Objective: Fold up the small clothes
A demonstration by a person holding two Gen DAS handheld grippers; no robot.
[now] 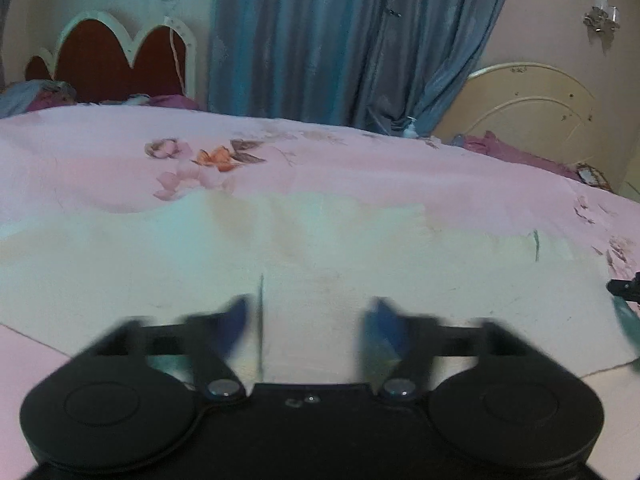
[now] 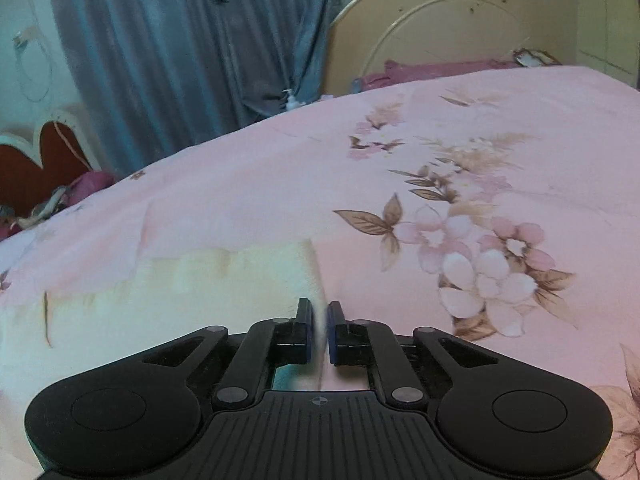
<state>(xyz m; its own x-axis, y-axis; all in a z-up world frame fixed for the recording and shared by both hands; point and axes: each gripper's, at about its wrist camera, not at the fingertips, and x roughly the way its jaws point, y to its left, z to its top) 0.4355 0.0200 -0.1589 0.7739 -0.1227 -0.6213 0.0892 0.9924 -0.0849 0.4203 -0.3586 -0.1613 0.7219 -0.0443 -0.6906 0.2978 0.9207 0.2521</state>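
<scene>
Bedspread (image 2: 400,168) bears cloth (image 2: 224,280), edge between right gripper (image 2: 319,312)

Soft, dim indoor light; we note motion blur on the left gripper (image 1: 308,320), fisheye bending at edges.

A pale cream cloth (image 1: 320,264) lies ahead of the blue-padded black fingers (image 1: 236,320), on a pink sheet (image 2: 520,128) with pink, brown-leaved flowers; beyond hang blue-grey curtains (image 1: 340,40).
</scene>
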